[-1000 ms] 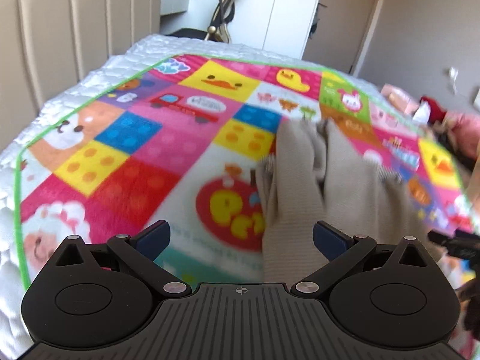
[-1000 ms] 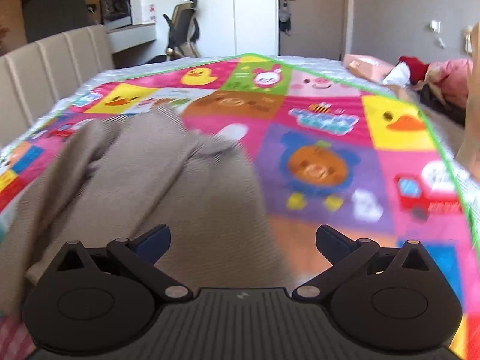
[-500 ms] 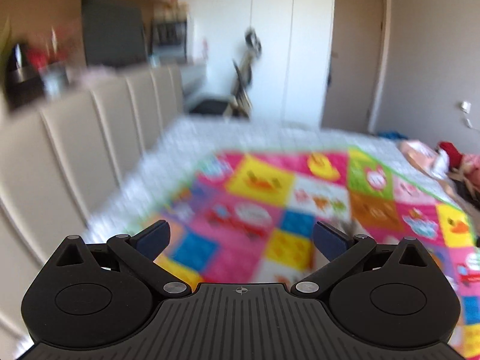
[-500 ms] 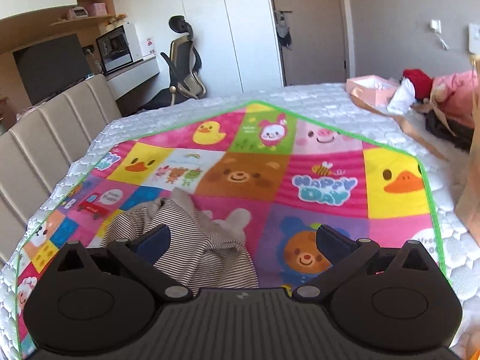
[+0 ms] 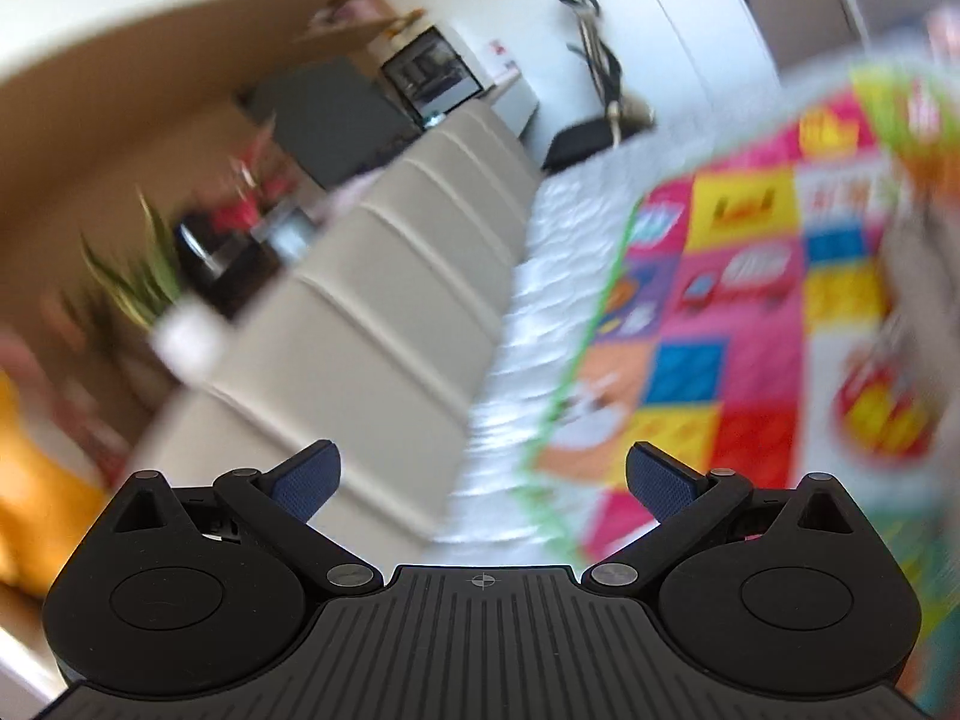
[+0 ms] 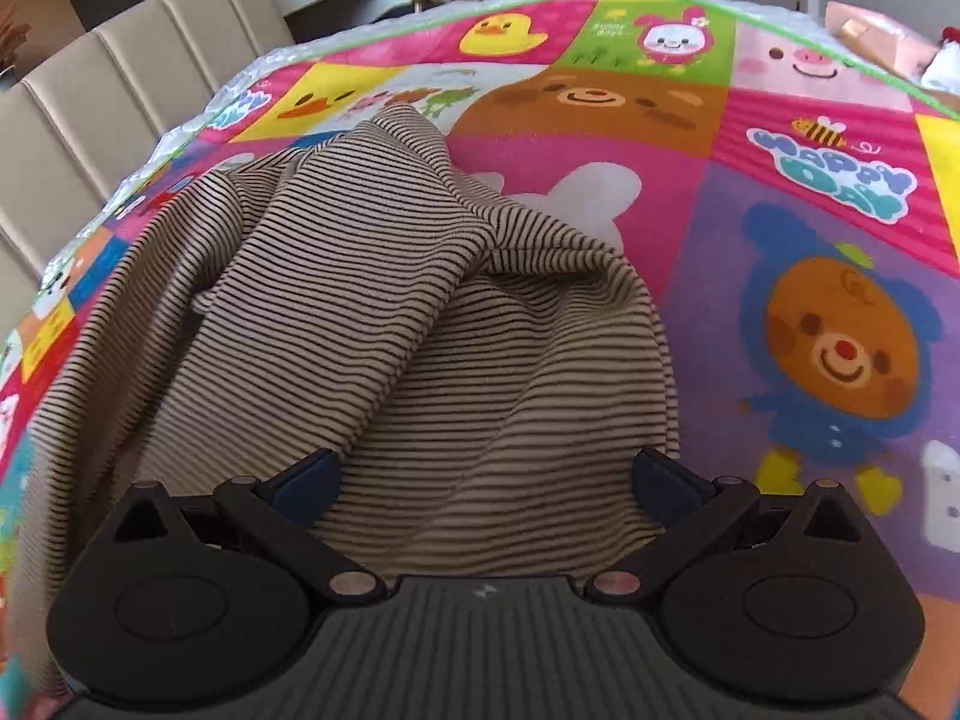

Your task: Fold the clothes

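The right gripper [image 6: 485, 483] has its jaws spread wide, and nothing is held between them. Directly under and ahead of the jaws lies the beige garment with thin dark stripes [image 6: 384, 324], crumpled in loose folds; it fills the gap between the two blue fingertips [image 6: 309, 480] and reaches further to the left of them. It rests on the colourful cartoon-patterned play mat [image 6: 840, 312], which spreads to the right of the jaws and beyond the garment, with a brown bear face and a yellow duck in its far squares. Behind the mat, to the far left, stands the beige padded headboard [image 6: 120, 90]. The left gripper [image 5: 483, 483] also has wide jaws with nothing in them, and its view is tilted and blurred. Between its jaws is seen the white quilted bed cover [image 5: 510, 360], with the same headboard [image 5: 390, 300] ahead to the left and the mat [image 5: 720, 330] ahead to the right. Far left of the jaws a green potted plant [image 5: 138, 282] is visible, only unclear.
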Tool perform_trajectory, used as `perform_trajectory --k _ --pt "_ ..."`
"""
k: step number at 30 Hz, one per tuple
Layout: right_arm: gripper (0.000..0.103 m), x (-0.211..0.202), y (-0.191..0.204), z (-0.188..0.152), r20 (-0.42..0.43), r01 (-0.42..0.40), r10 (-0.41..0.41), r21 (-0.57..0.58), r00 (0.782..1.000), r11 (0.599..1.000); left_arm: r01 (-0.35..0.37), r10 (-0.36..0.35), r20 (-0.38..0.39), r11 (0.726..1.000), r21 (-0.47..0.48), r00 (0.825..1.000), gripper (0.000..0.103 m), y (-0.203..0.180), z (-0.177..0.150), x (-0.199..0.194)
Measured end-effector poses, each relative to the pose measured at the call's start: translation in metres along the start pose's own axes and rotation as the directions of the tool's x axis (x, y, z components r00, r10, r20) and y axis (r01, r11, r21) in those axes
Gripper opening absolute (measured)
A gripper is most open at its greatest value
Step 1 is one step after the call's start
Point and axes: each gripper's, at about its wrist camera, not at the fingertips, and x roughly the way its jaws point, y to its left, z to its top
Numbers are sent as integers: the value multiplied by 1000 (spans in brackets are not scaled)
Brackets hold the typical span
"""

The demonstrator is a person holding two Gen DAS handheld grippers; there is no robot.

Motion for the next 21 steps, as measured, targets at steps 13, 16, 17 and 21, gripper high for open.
perform_trajectory --k 13,16,17,21 --pt "103 -8 3 22 -139 -63 53 -65 989 996 433 -377 218 830 -353 900 103 -2 82 -43" --pt "103 -57 -7 30 -21 -132 133 31 991 991 531 -443 326 803 -271 835 103 -16 120 -62" --pt "103 -75 -9 30 29 -108 107 44 994 993 557 -466 349 797 -235 813 103 -20 133 -68" --pt "103 -123 -21 19 110 -7 -4 108 994 994 654 -598 306 746 -126 741 103 -71 148 -67"
